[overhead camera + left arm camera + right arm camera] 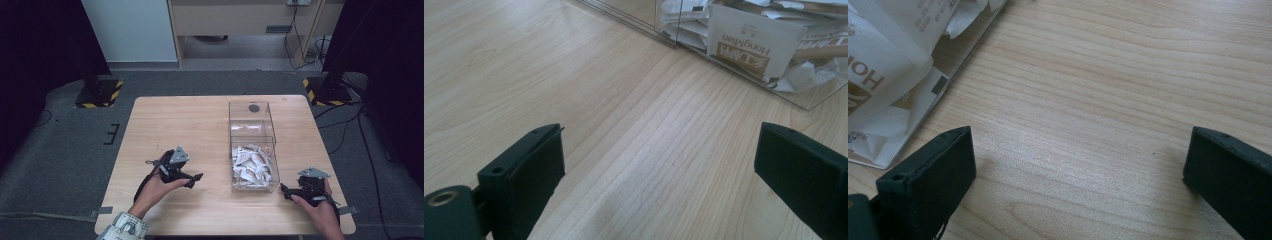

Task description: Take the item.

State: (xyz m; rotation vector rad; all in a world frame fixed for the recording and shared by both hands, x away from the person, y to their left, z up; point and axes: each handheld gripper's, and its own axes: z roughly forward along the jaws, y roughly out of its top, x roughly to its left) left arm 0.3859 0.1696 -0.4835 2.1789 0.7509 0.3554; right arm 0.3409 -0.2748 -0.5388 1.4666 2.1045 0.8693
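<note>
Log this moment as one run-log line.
left gripper: open, empty | right gripper: open, empty | clear box: white packets inside | both flank box

The clear box (252, 145) of packets (252, 166) sits on the table (165, 125) between both grippers.

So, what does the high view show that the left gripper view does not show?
High view alone: the whole clear box, whose far compartment looks nearly empty, both hands, the right claw beside the box, the table edges and the grey floor.

Left gripper view alone: the printed lettering on one white packet behind the clear wall, and the left claw wide open over bare wood with nothing between its jaws.

Both: the wooden table, the box and the white packets in its near compartment.
</note>
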